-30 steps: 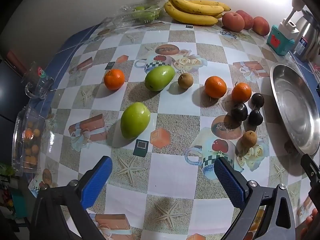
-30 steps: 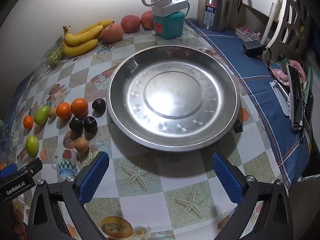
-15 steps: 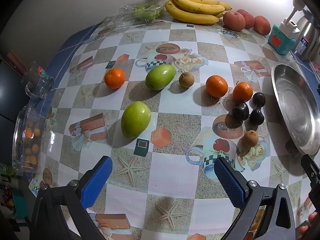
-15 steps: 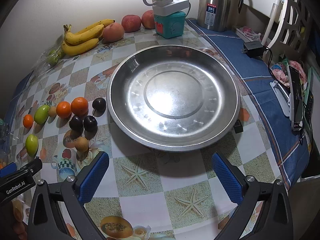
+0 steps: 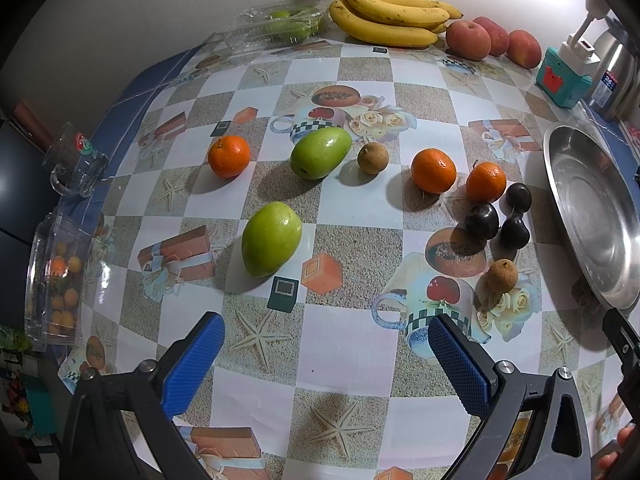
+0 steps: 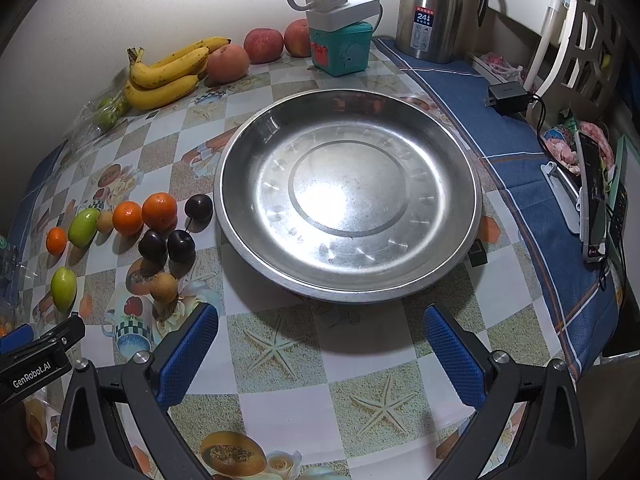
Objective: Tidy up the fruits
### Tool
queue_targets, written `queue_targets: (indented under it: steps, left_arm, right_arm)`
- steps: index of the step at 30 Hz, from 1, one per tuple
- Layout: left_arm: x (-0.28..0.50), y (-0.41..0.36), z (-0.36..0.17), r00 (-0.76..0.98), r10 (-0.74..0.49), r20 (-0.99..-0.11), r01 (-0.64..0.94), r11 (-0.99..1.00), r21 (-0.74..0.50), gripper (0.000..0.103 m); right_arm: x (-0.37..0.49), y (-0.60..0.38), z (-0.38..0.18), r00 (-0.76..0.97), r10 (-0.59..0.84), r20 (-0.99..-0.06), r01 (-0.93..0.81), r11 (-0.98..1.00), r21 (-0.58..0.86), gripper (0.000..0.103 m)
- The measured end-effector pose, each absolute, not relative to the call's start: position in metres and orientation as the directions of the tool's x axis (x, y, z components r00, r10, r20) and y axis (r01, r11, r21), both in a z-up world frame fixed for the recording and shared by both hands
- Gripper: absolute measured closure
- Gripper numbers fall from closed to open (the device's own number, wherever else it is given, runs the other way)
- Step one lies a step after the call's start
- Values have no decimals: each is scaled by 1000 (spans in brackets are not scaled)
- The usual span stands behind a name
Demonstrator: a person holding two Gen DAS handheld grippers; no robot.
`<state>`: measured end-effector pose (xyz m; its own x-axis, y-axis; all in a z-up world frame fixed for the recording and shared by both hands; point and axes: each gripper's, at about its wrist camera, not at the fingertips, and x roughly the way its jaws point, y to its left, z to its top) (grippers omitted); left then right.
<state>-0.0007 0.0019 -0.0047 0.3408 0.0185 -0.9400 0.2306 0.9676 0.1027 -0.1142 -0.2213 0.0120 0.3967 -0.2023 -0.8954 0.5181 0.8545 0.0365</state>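
Loose fruit lies on the patterned tablecloth: two green mangoes (image 5: pixel 271 245) (image 5: pixel 320 153), three oranges (image 5: pixel 229 156) (image 5: pixel 433 170) (image 5: pixel 485 182), three dark plums (image 5: pixel 481 218), and two small brown fruits (image 5: pixel 373 157) (image 5: pixel 502 276). An empty steel plate (image 6: pixel 348 196) sits to their right. My left gripper (image 5: pixel 325 354) is open above the near tablecloth, short of the nearer mango, holding nothing. My right gripper (image 6: pixel 320 344) is open in front of the plate's near rim, also empty.
Bananas (image 5: pixel 390 20), peaches (image 5: pixel 468 40) and a clear box of green fruit (image 5: pixel 280 26) line the back wall. A teal box with a power strip (image 6: pixel 340 48) and a steel flask (image 6: pixel 434 12) stand behind the plate. A glass mug (image 5: pixel 74 160) and a clear container (image 5: pixel 54 284) are at the left edge.
The left wrist view has shifted slightly, with the fruit sliding a little right and down in frame. The right gripper has barely moved. Both stay open.
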Motion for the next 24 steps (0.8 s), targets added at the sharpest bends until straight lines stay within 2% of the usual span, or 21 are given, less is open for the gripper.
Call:
queue_targets:
  steps: [24]
  left_arm:
    - [-1, 0, -5, 339, 25, -941, 234, 966, 110, 0]
  right_arm:
    - [-114, -221, 10, 393, -199, -898, 521, 853, 40, 1]
